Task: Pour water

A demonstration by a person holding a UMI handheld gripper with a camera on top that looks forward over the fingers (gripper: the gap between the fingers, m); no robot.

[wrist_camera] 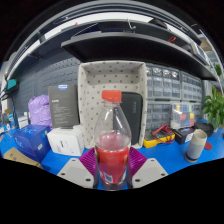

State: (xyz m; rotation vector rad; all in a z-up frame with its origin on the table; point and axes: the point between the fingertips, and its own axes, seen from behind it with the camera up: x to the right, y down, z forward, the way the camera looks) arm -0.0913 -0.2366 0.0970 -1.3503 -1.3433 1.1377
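While the gripper (112,172) looked forward over a blue worktop (170,158), a clear plastic bottle (112,140) with a red cap stood upright between its two fingers, close in at the worktop's near edge. Red liquid filled the bottle's lower part. Both purple pads (90,160) lay against the bottle's sides, so the fingers were closed narrowly around it and holding it.

Behind the bottle stood a speckled box (112,95), open toward the camera. To the left of that were a white device (68,140), a dark carton (63,105) standing behind it, a blue basket (32,142) at the worktop's left edge and something purple (40,110) farther back.

On the right side of the worktop a pale cup (196,146) stood near the edge, with a yellow item (151,143) between it and the bottle, too small to identify. A leafy green plant (213,108) rose at the far right. Along the back ran a rack of small drawers (165,90), and a dark shelf (130,42) hung overhead.
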